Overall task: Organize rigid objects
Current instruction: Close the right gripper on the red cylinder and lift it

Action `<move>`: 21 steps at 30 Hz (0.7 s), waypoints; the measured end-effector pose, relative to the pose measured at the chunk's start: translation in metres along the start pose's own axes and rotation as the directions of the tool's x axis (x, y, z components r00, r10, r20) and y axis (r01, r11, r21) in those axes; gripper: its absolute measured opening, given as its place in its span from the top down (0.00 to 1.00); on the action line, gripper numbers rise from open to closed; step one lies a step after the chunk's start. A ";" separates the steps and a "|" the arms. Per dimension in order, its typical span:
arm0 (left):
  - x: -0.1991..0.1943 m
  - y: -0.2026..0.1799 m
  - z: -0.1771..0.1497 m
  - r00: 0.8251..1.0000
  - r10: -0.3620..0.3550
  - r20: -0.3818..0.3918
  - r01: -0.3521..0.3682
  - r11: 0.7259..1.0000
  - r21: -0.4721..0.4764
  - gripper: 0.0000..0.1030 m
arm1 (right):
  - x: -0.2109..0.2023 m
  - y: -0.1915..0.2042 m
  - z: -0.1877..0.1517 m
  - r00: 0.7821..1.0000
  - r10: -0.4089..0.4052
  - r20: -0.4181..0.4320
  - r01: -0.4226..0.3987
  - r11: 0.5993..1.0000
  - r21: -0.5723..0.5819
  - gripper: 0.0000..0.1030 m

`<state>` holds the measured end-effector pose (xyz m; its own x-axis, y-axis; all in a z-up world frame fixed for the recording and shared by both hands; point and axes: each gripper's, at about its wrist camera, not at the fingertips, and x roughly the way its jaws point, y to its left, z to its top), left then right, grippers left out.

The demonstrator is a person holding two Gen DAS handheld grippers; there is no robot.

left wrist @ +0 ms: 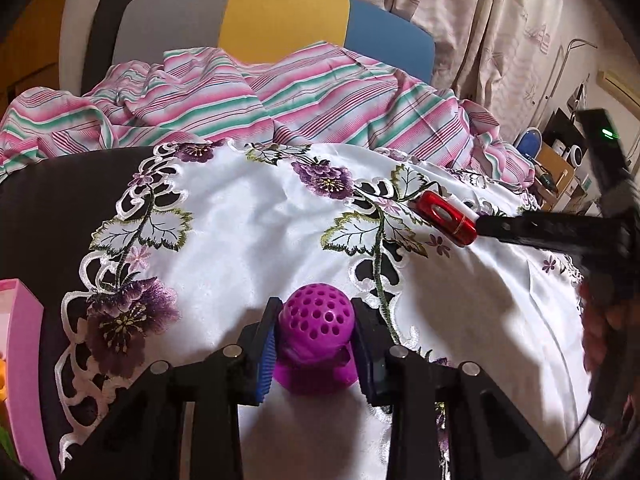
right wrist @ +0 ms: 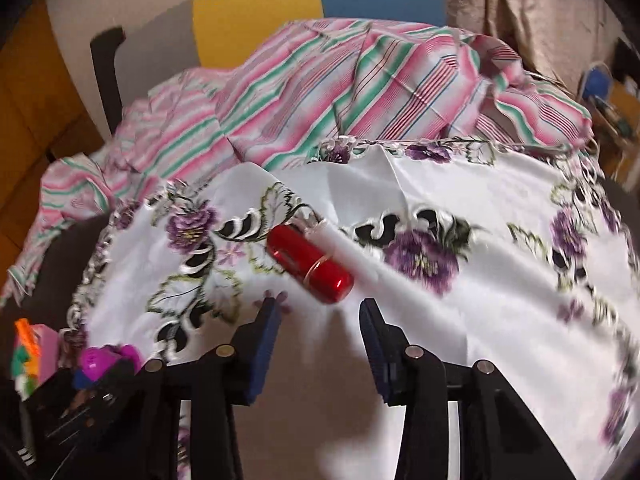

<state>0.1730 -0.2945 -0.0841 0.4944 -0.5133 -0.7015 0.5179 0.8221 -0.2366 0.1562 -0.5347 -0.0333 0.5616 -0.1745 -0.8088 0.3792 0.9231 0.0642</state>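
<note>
A purple perforated dome-shaped toy [left wrist: 316,336] stands on the white embroidered cloth [left wrist: 248,220], and my left gripper [left wrist: 317,309] is shut on it, a blue pad pressing each side. The same toy [right wrist: 105,359] shows at the lower left of the right wrist view. A shiny red cylinder [right wrist: 310,264] lies slanted on the cloth just beyond my right gripper [right wrist: 320,306], which is open with nothing between its pads. In the left wrist view the red cylinder [left wrist: 446,218] lies at the right, with one black finger [left wrist: 528,230] of the right gripper beside its near end.
A pink box [left wrist: 24,360] holding colourful pieces sits at the left table edge. A crumpled pink and green striped cloth [left wrist: 280,100] is heaped behind the white cloth. Beyond it stands a chair [left wrist: 280,20] with a grey, yellow and blue back.
</note>
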 end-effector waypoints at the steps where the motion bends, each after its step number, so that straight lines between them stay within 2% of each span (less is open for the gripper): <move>1: 0.000 -0.001 0.000 1.000 0.002 0.002 -0.002 1.000 0.003 0.68 | 0.005 -0.002 0.005 1.000 0.004 -0.010 -0.004 1.000 0.005 0.59; 5: -0.001 0.001 -0.001 1.000 0.000 0.006 0.000 1.000 0.003 0.68 | 0.027 0.002 0.016 0.997 -0.022 -0.073 0.019 0.999 -0.046 0.59; 8: -0.001 0.004 -0.002 1.000 -0.014 0.008 0.014 1.000 -0.010 0.68 | 0.040 0.011 0.019 0.993 -0.025 -0.116 0.015 0.996 -0.085 0.63; 12: -0.001 0.004 -0.003 1.000 -0.016 0.010 0.016 1.000 -0.012 0.68 | 0.052 0.020 0.021 0.991 -0.025 -0.132 0.010 0.993 -0.115 0.65; 17: -0.002 0.004 -0.003 1.000 -0.018 0.011 0.018 1.000 -0.013 0.68 | 0.060 0.029 0.030 0.991 -0.004 -0.134 -0.009 0.995 -0.100 0.64; 21: -0.002 0.005 -0.003 1.000 -0.021 0.011 0.021 1.000 -0.019 0.68 | 0.066 0.037 0.036 0.987 -0.034 -0.154 0.015 0.993 -0.120 0.65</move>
<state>0.1730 -0.2885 -0.0861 0.4913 -0.5330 -0.6888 0.5145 0.8158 -0.2643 0.2345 -0.5244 -0.0633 0.4285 -0.1509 -0.8909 0.2971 0.9547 -0.0188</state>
